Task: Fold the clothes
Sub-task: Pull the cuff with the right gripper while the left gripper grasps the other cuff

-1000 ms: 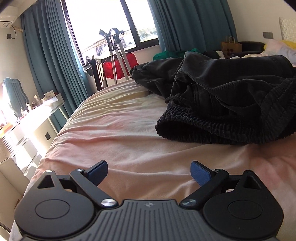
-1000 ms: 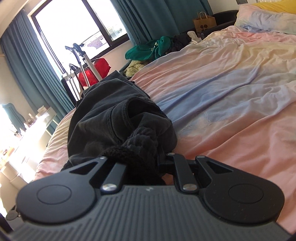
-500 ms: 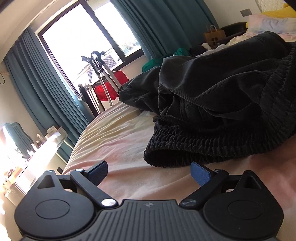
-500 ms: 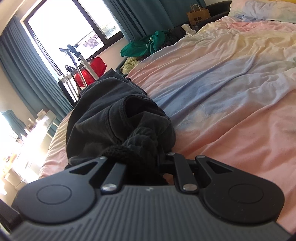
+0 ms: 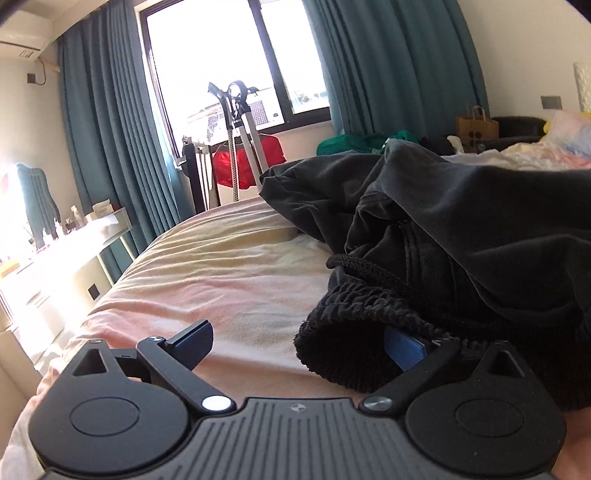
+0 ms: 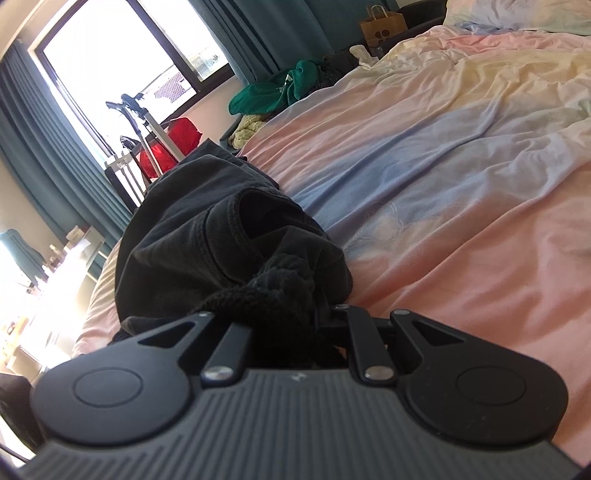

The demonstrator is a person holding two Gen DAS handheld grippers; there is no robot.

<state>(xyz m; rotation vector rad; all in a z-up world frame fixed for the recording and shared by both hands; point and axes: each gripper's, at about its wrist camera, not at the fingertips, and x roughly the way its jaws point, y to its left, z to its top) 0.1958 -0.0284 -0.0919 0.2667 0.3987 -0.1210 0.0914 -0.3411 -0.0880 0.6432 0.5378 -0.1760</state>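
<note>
Right at the bottom of the left wrist view, the left gripper (image 5: 299,341) has its jaws spread wide. One blue pad (image 5: 195,341) is out in the clear over the sheet, and the other one (image 5: 404,347) is tucked just under the ribbed hem of the black garment (image 5: 461,236). The pads aren't pinching anything; the knit edge only droops over that one finger.

Over on the right wrist view, the right gripper (image 6: 291,332) is pretty much fully closed and has a bunch of that same black garment (image 6: 221,236) clamped in it. The chunky knit waistband bulges up out of the jaws, and the fingertips themselves are buried in the cloth, so I can't make them out.

The garment sits in a crumpled heap on the bed (image 6: 461,192), near the edge closest to the window, with its far end trailing off toward the foot of the mattress. Pastel bedding, pink fading into blue and yellow, is rumpled and bare across the rest.

Further out:
- a green piece of clothing (image 6: 273,96) and a yellowish knit thing (image 6: 247,131) are piled just off the far side of the bed
- a brown paper bag (image 6: 382,24) stands near the pillows
- a red bag (image 5: 247,166) and a metal stand (image 5: 236,122) sit in front of the bright window (image 5: 221,55), with teal curtains (image 5: 107,147) on both sides
- a dresser (image 5: 66,251) with small bottles runs along the wall, washed out by sunlight
</note>
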